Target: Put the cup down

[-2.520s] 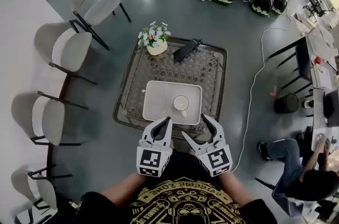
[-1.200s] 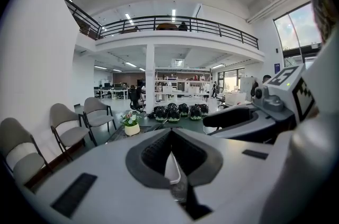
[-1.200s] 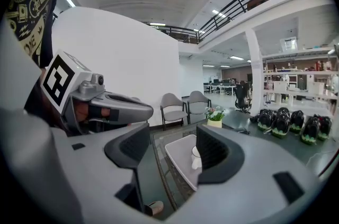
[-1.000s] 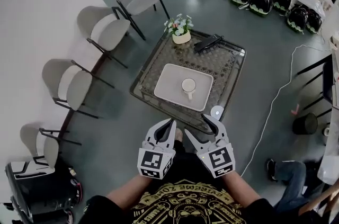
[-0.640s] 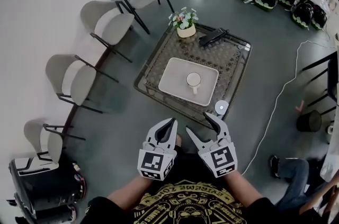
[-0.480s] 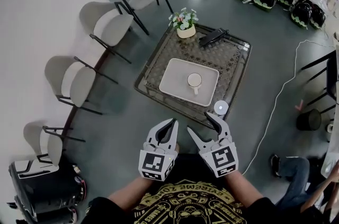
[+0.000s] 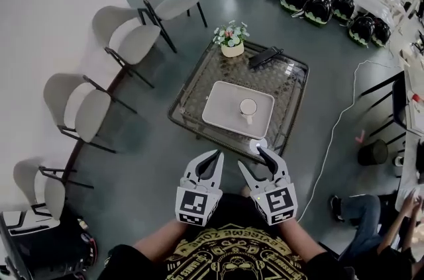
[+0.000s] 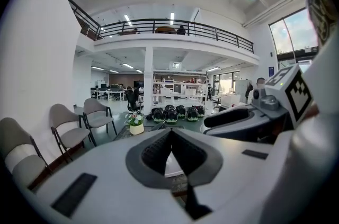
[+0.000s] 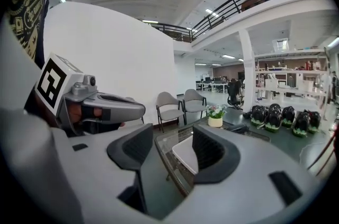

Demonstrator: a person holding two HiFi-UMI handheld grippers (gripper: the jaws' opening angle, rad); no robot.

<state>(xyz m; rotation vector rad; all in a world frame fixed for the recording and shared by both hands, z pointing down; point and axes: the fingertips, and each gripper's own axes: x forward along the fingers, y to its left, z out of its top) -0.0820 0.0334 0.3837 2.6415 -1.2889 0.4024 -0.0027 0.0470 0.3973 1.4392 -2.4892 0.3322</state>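
Note:
The white cup (image 7: pixel 248 106) stands upright on the pale tray (image 7: pixel 222 113), which lies on the glass table (image 7: pixel 189 110). Nothing grips the cup. Both grippers hover at the person's waist, short of the table's near edge. My left gripper (image 7: pixel 214 158) is shut, its fingertips (image 8: pixel 170 136) meeting with nothing between them. My right gripper (image 7: pixel 252 158) is open; its jaws have just been closing a little and the gap (image 9: pixel 172 138) holds nothing. The tray (image 9: pixel 183 157) shows beyond the right jaws.
On the table's far side stand a flower pot (image 7: pixel 231 42) and a flat black object (image 7: pixel 265 57). Grey chairs (image 7: pixel 126 37) line the left wall. Several black helmets (image 7: pixel 318 4) lie on the floor beyond. A white cable (image 7: pixel 331 133) runs past a seated person (image 7: pixel 361 209).
Both grippers have drawn back from the tray's near edge to a spot clear of the table. The head view has swung, and the right jaws stand slightly narrower.

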